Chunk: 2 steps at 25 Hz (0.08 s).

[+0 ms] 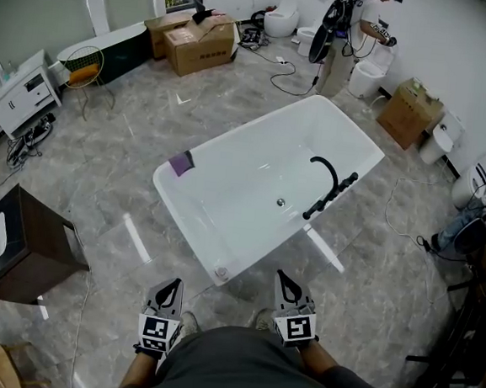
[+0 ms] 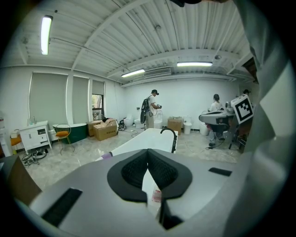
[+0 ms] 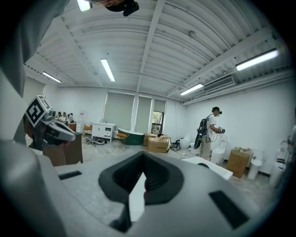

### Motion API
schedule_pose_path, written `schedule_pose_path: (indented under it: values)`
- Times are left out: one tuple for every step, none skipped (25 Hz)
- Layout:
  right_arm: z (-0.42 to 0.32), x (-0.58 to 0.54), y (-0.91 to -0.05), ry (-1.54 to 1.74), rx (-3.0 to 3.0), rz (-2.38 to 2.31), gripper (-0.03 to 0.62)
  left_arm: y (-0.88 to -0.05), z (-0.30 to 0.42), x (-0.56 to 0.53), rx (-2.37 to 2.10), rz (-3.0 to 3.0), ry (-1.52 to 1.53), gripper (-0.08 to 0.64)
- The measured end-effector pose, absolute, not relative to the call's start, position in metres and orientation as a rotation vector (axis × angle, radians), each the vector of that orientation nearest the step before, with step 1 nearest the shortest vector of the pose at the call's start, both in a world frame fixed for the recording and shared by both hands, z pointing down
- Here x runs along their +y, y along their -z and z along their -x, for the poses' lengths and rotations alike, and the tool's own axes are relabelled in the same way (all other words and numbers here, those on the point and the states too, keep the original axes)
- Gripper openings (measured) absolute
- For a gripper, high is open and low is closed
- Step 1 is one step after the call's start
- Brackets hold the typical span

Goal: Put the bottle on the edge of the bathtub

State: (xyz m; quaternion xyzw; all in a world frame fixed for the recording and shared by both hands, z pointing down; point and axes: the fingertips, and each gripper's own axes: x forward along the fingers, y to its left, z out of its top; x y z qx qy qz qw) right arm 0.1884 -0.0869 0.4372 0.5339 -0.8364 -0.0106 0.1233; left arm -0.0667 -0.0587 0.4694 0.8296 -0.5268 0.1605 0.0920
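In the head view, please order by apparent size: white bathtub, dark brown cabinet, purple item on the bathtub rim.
1. White oval bathtub
2. Dark brown box-shaped cabinet
3. Small purple item on the rim
The gaps are clear, despite differing nearness.

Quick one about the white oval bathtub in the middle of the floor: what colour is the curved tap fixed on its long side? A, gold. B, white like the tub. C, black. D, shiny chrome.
C: the head view shows a black curved tap arching over the inside of the white bathtub, dark against the pale basin.
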Motion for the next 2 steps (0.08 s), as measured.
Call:
schedule_pose_path:
  values:
    - [-0.1887, -0.0872, -0.4371, 0.033, -2.444, -1.561, 0.000, -0.4689, 0.0666, -0.0591, -1.565, -2.465, -0.479, 0.002]
    - [-0.1890, -0.0875, -0.4372, 0.035, -2.447, -1.565, 0.000, -0.4684, 0.0666, -0.0595, -1.565, -2.466, -0.480, 0.002]
